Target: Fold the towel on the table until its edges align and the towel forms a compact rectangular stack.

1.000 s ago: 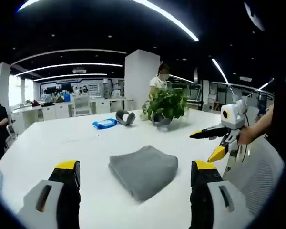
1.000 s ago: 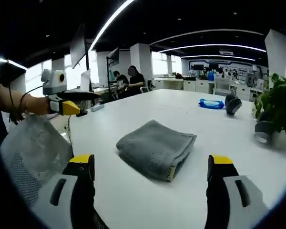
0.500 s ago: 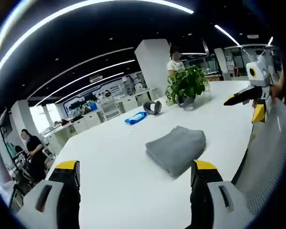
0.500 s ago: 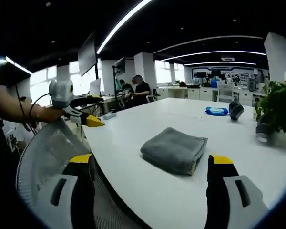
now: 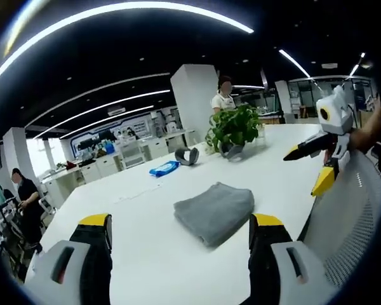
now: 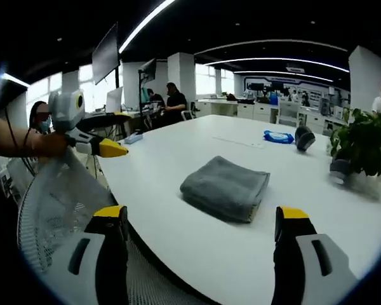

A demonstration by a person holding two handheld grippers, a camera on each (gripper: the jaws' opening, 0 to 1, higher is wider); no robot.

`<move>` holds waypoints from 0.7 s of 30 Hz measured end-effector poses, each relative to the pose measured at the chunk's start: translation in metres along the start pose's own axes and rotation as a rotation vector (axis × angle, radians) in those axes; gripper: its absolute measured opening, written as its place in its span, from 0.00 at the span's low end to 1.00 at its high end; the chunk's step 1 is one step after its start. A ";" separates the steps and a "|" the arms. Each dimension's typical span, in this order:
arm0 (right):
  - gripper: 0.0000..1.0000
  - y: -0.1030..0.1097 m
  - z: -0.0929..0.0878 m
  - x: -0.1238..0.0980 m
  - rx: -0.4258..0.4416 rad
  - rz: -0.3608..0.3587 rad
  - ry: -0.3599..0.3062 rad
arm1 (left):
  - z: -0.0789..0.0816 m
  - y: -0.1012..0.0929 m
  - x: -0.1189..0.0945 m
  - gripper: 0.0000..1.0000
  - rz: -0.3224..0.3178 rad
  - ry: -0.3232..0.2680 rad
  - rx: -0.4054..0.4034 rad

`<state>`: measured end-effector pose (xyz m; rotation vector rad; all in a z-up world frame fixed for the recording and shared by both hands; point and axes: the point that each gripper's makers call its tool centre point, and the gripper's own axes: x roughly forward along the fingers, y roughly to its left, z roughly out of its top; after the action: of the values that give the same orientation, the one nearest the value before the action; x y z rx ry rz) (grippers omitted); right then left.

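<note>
In the left gripper view the right gripper (image 5: 312, 166) enters from the right, its handle and the hand holding it cut off by the edge. In the right gripper view the left gripper (image 6: 111, 135) is held by an arm cut off at the left edge, and the potted plant (image 6: 363, 141) runs past the right edge

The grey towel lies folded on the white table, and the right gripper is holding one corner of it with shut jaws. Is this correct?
Not quite. The grey towel does lie folded on the white table, but the right gripper holds nothing: in the right gripper view its jaws stand wide open, apart from the towel.
</note>
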<state>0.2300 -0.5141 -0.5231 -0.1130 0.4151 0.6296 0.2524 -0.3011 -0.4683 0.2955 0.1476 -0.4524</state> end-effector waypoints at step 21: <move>0.55 -0.015 -0.024 -0.009 -0.116 -0.124 0.111 | 0.025 -0.003 -0.015 0.88 -0.056 -0.140 0.007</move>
<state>0.2242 -0.5360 -0.5413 -0.2829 0.4755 0.5263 0.2392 -0.3054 -0.4424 0.2659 0.0175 -0.5278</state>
